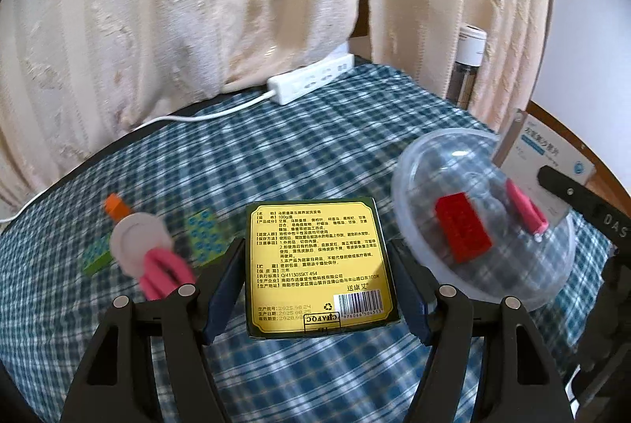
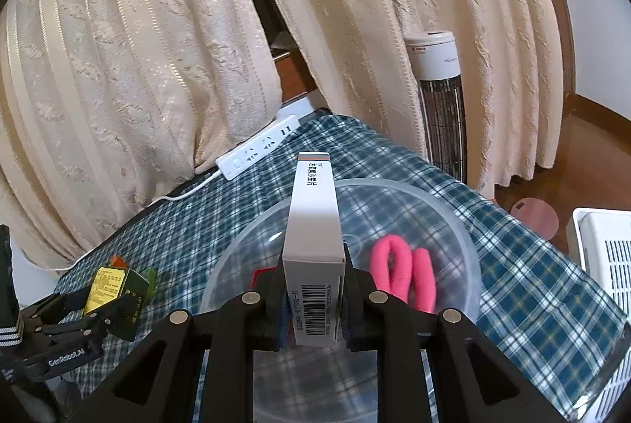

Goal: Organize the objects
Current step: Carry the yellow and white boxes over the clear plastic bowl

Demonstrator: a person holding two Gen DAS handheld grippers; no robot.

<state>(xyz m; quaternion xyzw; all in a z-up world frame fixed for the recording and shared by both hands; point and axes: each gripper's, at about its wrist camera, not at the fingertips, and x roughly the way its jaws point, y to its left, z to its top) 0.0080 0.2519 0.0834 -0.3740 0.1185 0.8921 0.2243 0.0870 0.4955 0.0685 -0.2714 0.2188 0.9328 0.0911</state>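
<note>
My left gripper (image 1: pixel 317 285) is shut on a green box with a gold label (image 1: pixel 317 261), its pads pressing on the box's two long sides above the blue plaid cloth (image 1: pixel 315 131). To its right stands a clear plastic bowl (image 1: pixel 410 186) holding a red brick (image 1: pixel 463 231) and a pink looped item (image 1: pixel 526 212). My right gripper (image 2: pixel 313 289) is shut on a white medicine box (image 2: pixel 315 237), held on edge above the bowl's rim (image 2: pixel 453 218). The pink looped item (image 2: pixel 406 273) lies in the bowl just right of the white box.
Left of the green box lie an orange brick (image 1: pixel 116 206), two green bricks (image 1: pixel 205 233), and a white disc with pink loops (image 1: pixel 138 237). A white power strip (image 1: pixel 311 80) sits at the table's back under cream curtains. A tower heater (image 2: pixel 437 88) and white basket (image 2: pixel 603 257) stand beyond the table's right edge.
</note>
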